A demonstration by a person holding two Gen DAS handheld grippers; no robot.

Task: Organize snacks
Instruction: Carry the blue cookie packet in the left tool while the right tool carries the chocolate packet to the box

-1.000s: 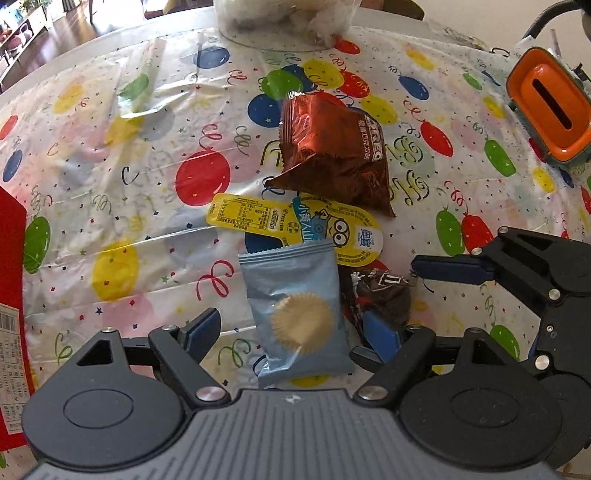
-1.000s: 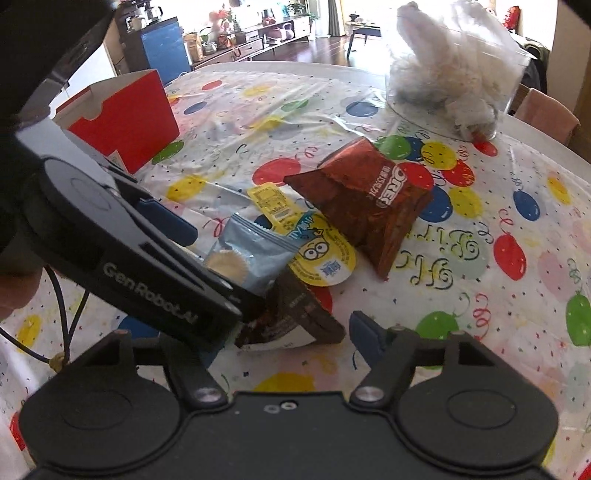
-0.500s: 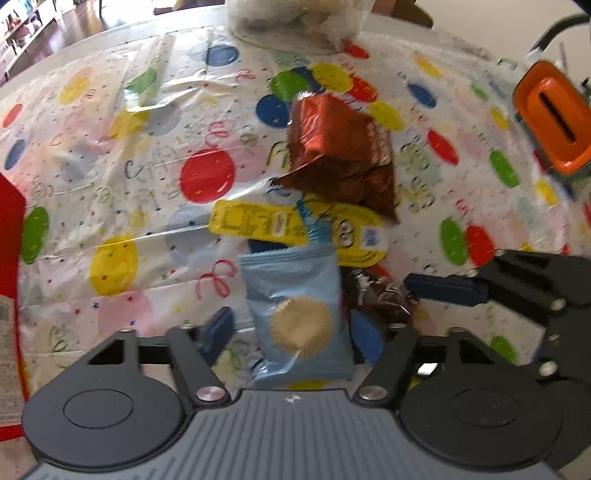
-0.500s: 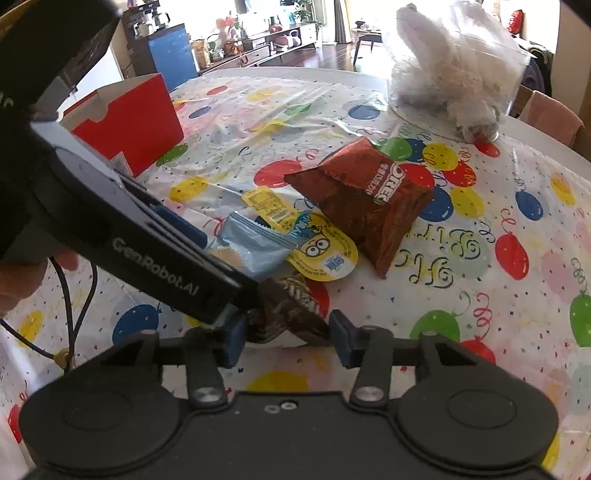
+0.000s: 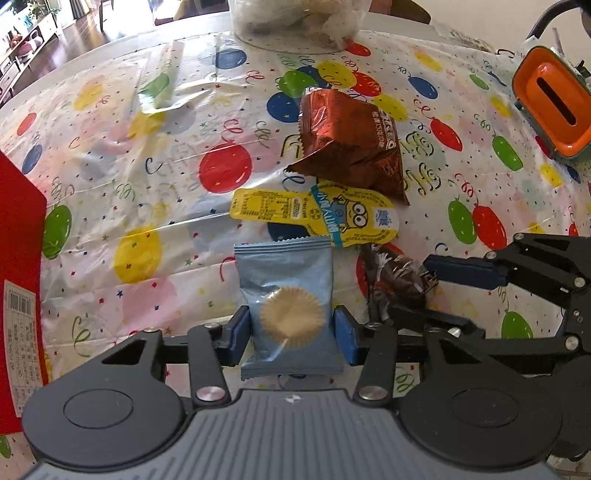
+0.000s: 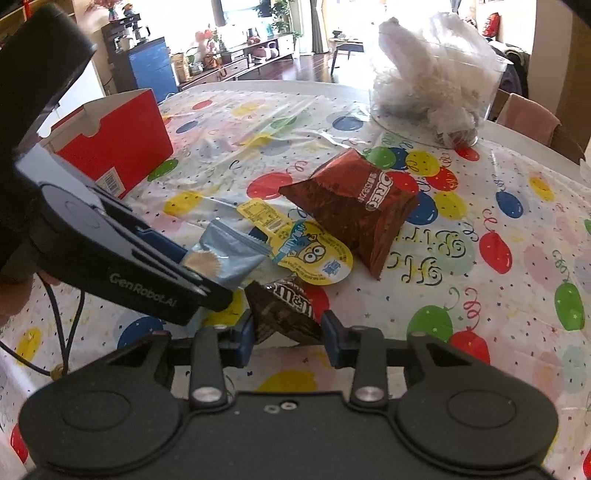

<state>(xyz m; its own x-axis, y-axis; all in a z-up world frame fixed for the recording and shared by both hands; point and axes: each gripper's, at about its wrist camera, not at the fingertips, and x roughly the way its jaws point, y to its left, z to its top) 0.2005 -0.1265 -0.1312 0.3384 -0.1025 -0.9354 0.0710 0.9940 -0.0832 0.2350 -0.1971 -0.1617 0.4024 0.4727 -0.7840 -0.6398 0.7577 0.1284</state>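
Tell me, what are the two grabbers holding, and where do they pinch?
The left gripper pinches the blue packet by its two sides, near the bottom. The right gripper pinches the M&M's bag across its near end.

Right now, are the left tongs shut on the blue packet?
Shut: the left tongs have both blue pads pressed against the sides of the blue packet.

Bkgd: round white table (image 6: 280,85) w/ balloon-print plastic cloth (image 6: 480,280). Dark wood floor (image 6: 310,66) beyond. Blue cabinet (image 6: 155,70) at left, low sideboard (image 6: 236,68) w/ clutter along far wall. Bright daylight from windows (image 6: 258,14), far end washed out. Chair back (image 6: 528,118) at right edge.
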